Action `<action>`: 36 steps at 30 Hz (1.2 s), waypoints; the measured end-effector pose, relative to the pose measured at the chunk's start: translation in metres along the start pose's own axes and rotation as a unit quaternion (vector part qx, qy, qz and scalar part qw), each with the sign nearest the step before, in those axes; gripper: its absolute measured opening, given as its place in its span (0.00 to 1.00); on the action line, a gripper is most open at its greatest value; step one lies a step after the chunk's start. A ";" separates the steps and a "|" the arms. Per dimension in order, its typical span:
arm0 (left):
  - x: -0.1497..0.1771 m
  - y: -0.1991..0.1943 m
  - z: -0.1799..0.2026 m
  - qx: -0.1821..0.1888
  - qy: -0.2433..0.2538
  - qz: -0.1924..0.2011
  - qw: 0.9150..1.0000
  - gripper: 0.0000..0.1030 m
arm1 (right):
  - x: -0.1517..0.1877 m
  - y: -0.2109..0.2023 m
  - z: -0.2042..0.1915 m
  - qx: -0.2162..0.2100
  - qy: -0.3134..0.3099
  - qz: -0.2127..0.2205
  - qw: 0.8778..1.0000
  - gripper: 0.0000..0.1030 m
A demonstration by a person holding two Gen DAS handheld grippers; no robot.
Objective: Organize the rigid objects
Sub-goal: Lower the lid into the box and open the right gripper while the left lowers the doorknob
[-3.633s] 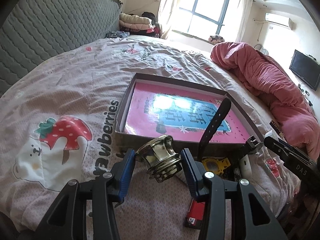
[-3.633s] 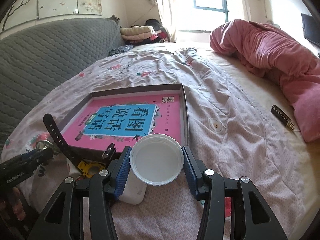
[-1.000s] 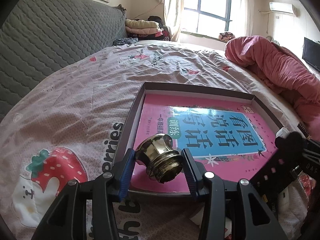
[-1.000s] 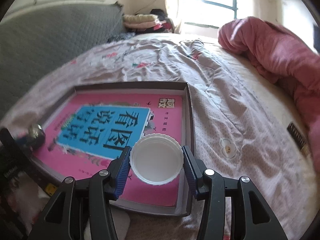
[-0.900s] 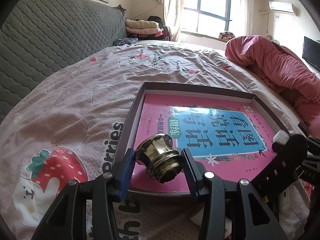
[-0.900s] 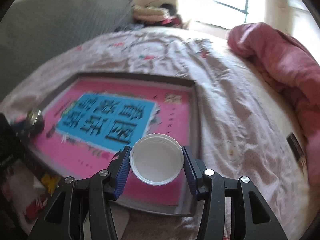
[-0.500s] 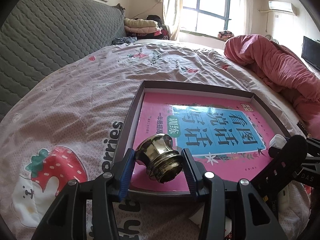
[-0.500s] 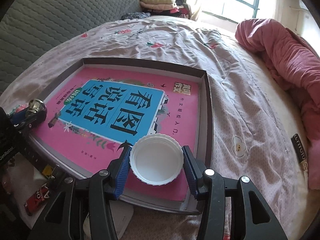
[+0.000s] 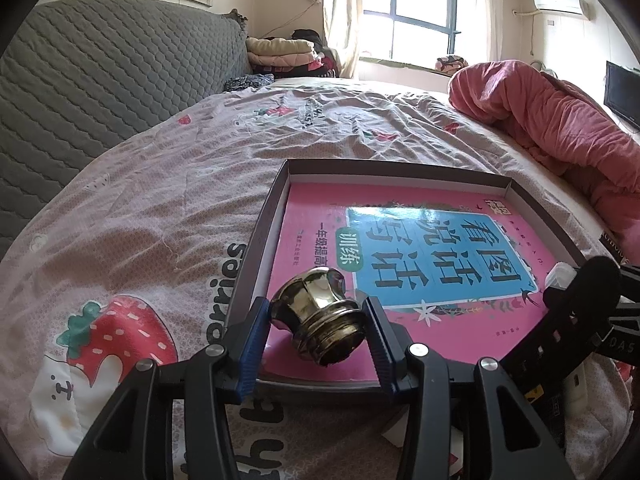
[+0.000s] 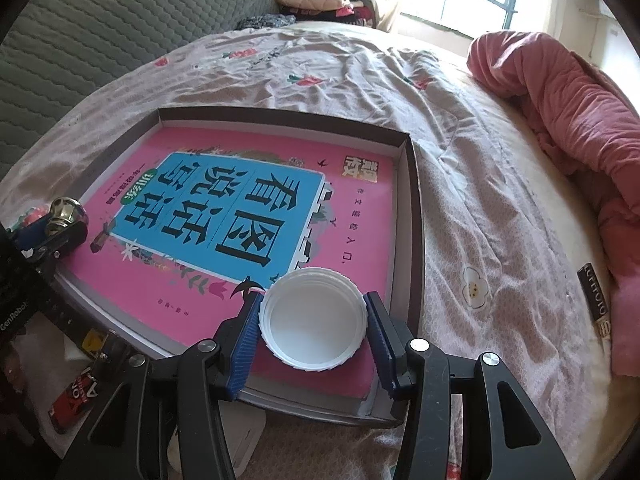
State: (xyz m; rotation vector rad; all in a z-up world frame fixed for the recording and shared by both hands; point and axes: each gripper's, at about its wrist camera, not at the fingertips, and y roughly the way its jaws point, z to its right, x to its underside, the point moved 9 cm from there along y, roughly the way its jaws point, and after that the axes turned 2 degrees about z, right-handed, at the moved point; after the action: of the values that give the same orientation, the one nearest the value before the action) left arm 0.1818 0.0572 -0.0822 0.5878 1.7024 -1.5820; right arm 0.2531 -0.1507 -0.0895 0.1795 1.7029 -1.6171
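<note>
This is a bedroom in a home. A wide bed (image 9: 168, 200) fills both views, covered in a pink sheet printed with strawberries, against a grey quilted headboard (image 9: 100, 80). A rumpled pink duvet (image 9: 560, 120) lies along its far side, folded blankets (image 9: 280, 50) sit by a curtained window (image 9: 416, 0), and a wall air conditioner (image 9: 560, 0) hangs above a television (image 9: 622, 94).

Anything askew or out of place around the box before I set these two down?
Nothing damaged or spilled. The brass knob lies tilted in the left gripper; the white lid sits open side up in the right gripper, both over the pink book in the box. A lighter and a dark tube lie outside on the bedsheet.
</note>
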 end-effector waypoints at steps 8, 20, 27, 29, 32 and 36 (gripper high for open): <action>0.000 -0.003 -0.001 -0.012 0.000 0.007 1.000 0.46 | -0.004 -0.008 0.001 0.010 -0.005 0.032 0.999 0.58; 0.000 -0.008 -0.009 -0.046 0.007 0.017 0.999 0.46 | -0.010 -0.036 0.035 -0.003 0.087 0.089 0.992 0.68; -0.001 -0.008 -0.009 -0.035 0.008 0.014 0.999 0.46 | -0.005 -0.030 0.053 0.010 0.127 0.083 0.988 0.69; -0.001 -0.008 -0.009 -0.028 0.003 0.013 1.000 0.46 | -0.005 -0.029 0.056 0.016 0.127 0.084 0.988 0.69; -0.003 -0.008 -0.009 -0.006 -0.015 0.013 1.000 0.46 | -0.003 -0.024 0.056 0.021 0.124 0.076 0.989 0.69; -0.004 -0.007 -0.009 0.001 -0.021 0.014 1.000 0.46 | -0.003 -0.022 0.055 0.025 0.117 0.077 0.990 0.69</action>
State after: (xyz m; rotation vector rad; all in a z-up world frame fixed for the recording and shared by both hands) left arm 0.1770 0.0653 -0.0745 0.5729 1.6559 -1.5665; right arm 0.2655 -0.2030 -0.0652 0.5309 1.7751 -1.5738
